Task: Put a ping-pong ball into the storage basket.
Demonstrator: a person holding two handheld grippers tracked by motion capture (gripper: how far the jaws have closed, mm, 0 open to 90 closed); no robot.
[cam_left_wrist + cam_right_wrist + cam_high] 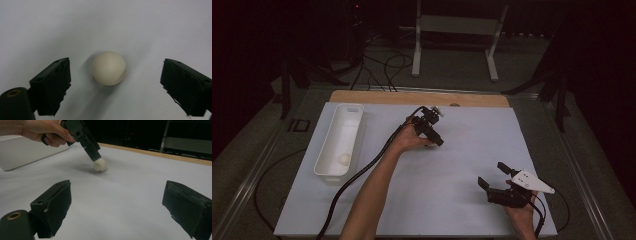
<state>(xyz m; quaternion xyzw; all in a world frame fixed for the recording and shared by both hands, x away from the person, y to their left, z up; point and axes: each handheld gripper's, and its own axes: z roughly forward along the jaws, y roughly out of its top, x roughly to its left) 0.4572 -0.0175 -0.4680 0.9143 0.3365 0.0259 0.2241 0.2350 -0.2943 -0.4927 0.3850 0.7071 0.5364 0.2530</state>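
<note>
Cream-white and round, a small ball lies on the white table sheet toward the far edge, about midway across, and the left gripper is poised right over it. In the left gripper view the jaws stand wide apart with the ball centred in the gap, touching neither pad; being a sphere it has no long axis, so the only thing to settle is keeping it centred as the jaws come together. In the right gripper view the left gripper slants down so its tip sits at the ball.

The right gripper rests near the sheet's near-right corner, well apart from the ball, its jaws also spread and empty. Clearly the left hand is the nearer.

Along the sheet's left edge stands a white bin with 1 pale ball already inside, probably where this one belongs. Nothing lies between ball and bin; the likeliest slip is the ball rolling away.
</note>
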